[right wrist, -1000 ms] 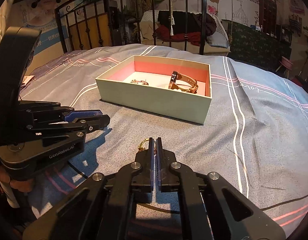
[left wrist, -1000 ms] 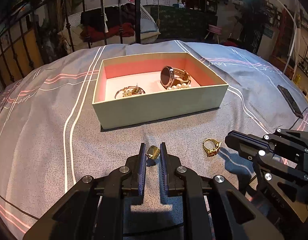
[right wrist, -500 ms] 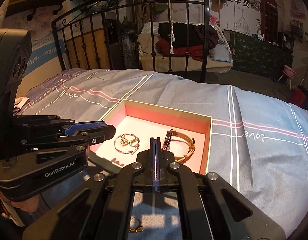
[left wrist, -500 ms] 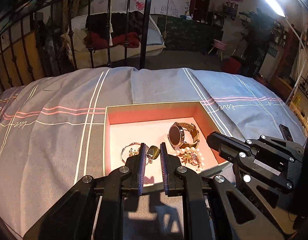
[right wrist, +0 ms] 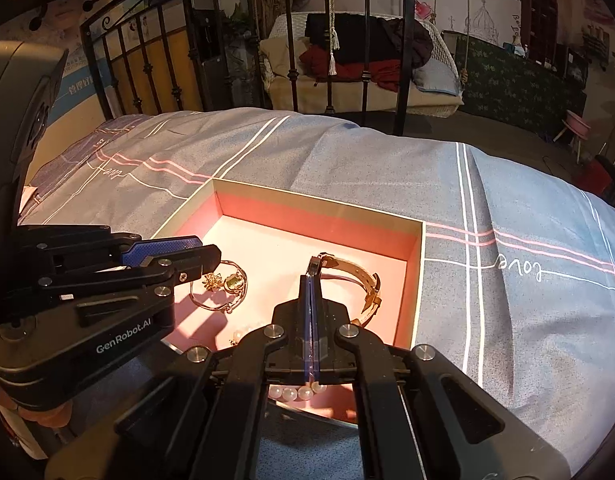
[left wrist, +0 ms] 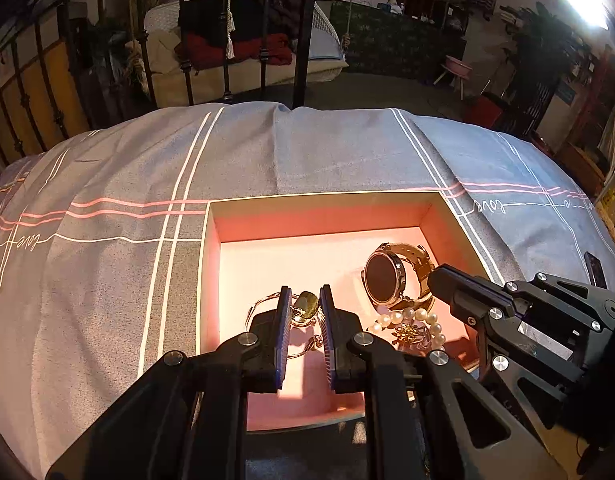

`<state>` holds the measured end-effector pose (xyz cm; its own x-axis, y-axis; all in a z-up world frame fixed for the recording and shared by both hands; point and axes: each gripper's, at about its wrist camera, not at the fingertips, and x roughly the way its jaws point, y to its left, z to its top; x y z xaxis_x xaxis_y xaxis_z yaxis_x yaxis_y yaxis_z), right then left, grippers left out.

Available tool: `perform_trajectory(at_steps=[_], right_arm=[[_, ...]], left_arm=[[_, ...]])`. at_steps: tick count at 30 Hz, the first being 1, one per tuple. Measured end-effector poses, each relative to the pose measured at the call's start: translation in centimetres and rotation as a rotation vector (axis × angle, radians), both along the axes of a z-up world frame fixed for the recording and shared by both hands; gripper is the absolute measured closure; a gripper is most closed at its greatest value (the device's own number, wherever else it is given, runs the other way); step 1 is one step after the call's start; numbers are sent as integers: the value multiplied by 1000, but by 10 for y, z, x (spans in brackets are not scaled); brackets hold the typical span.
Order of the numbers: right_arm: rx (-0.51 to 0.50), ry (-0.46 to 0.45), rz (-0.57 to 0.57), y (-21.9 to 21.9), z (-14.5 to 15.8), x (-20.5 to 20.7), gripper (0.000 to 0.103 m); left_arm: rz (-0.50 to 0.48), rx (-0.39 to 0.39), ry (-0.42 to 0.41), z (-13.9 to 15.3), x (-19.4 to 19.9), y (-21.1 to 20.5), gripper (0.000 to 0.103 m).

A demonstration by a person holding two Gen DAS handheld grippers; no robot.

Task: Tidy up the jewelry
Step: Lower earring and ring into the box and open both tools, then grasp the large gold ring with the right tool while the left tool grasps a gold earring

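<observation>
1. Now, from your left wrist camera, your left gripper (left wrist: 303, 304) is clamped on a small olive-gold ring (left wrist: 306, 305), held over the open pale-green cardboard box with the pink lining (left wrist: 315, 222) that sits on the grey striped bedspread (left wrist: 107, 184). Below the ring lies a thin gold bangle (left wrist: 259, 304); to the right stand a rose-gold round-faced watch (left wrist: 383, 278) and, nearer you, a white pearl bracelet with a gold charm (left wrist: 411, 320). Your right gripper (left wrist: 437, 274) comes in from the right, its tip over the watch strap

2. From your right wrist camera, your right gripper's (right wrist: 310, 280) jaws are pressed together with nothing visible between them, over the box (right wrist: 415, 280) just in front of the watch (right wrist: 347, 272). The bangle (right wrist: 223, 288) lies left of it, the pearls (right wrist: 295, 392) under your fingers, and the left gripper (right wrist: 211, 254) reaches in from the left
</observation>
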<state>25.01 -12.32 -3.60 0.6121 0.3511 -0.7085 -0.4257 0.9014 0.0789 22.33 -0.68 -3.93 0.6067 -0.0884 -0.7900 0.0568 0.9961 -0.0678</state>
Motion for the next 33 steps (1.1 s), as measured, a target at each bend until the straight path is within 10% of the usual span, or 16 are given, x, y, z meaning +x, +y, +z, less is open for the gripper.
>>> perform_trajectory(at_steps=[21,29,31,33], right_arm=[[-17,27,-1,3,-11,0,102],[11,0,-12,-8,3,-19,100],[23,-12,-12,-13,7,-33,89],[38,-29,-18,-19,9,-51,53]], left_arm=[[3,31,40,-15,9,-2,89],[0,-2,-9,6,-10,2,57],[-7,-13,-38,15,-24,3,55],[-14,-26,-66,23,-43,4,53]])
